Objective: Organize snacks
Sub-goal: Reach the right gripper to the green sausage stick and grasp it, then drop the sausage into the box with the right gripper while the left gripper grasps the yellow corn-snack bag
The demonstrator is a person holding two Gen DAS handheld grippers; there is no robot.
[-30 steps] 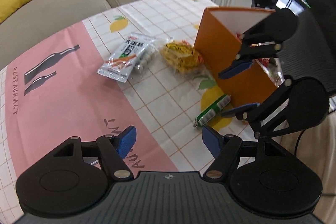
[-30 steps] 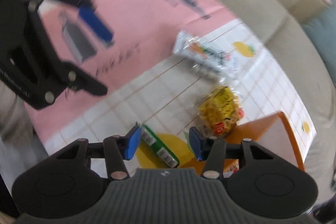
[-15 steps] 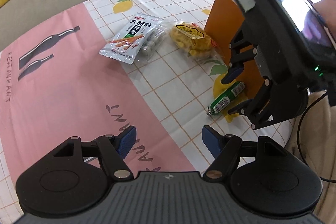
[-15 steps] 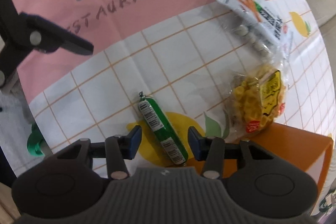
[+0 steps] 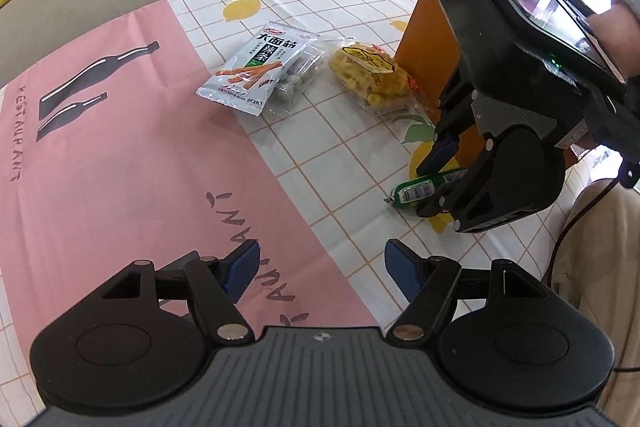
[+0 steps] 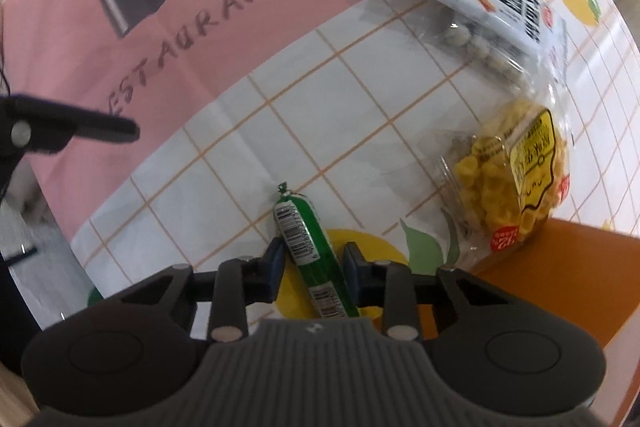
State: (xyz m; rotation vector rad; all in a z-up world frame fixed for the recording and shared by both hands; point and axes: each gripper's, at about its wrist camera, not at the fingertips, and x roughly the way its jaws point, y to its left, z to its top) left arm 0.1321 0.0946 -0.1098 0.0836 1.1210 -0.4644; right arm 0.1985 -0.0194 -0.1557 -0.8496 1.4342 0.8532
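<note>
Now the green sausage stick [image 6: 310, 259] lies between the part-open right hand-held gripper [image 6: 314, 265] fingers, not yet clamped.

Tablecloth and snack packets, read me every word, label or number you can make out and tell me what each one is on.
"RESTAURANT" – printed in dark letters on the pink panel of the tablecloth, beside the bottle drawings.
"大面筋" and "辣条" – on the front of the white snack packet.
Yellow label on the yellow snack bag: has characters, too blurred to read.
Barcode labels on the green sausage stick: digits too small to read.
Orange box: no legible text.
</note>
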